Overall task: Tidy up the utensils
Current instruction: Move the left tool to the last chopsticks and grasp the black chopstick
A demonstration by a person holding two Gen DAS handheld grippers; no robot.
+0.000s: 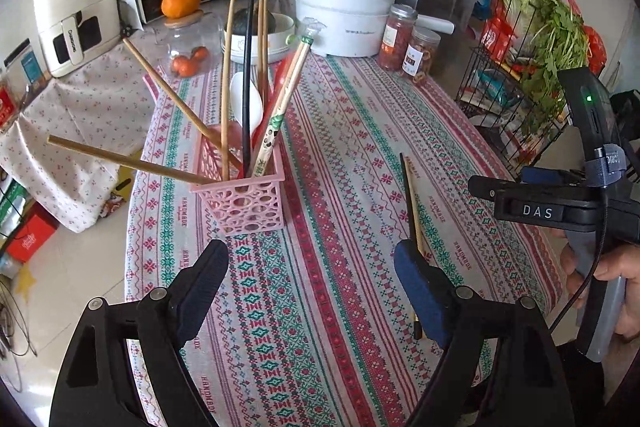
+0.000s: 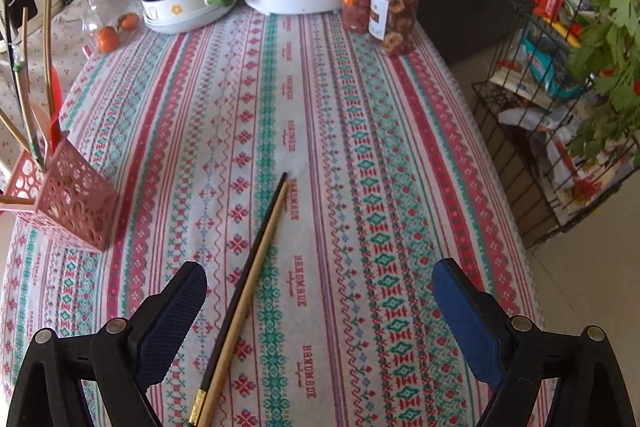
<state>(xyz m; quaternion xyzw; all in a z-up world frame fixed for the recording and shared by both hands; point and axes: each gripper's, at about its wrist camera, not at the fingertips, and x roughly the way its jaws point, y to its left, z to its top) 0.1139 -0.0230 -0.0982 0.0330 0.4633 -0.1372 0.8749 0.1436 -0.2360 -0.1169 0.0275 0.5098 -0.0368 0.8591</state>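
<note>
Right wrist view: the right gripper gapes wide and empty over a black chopstick and a tan wooden chopstick lying touching on the striped "HANDMADE" tablecloth. Likely next: close on them, then carry to the pink perforated plastic basket at nine o'clock. The left gripper is likewise wide, empty. The other tool reads "DAS".

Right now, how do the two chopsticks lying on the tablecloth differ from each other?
The black chopstick is dark with a gold band at its thick end; the wooden chopstick is plain tan. The black one's tip reaches slightly farther. Both lie flat, side by side, touching, on the tablecloth.
</note>
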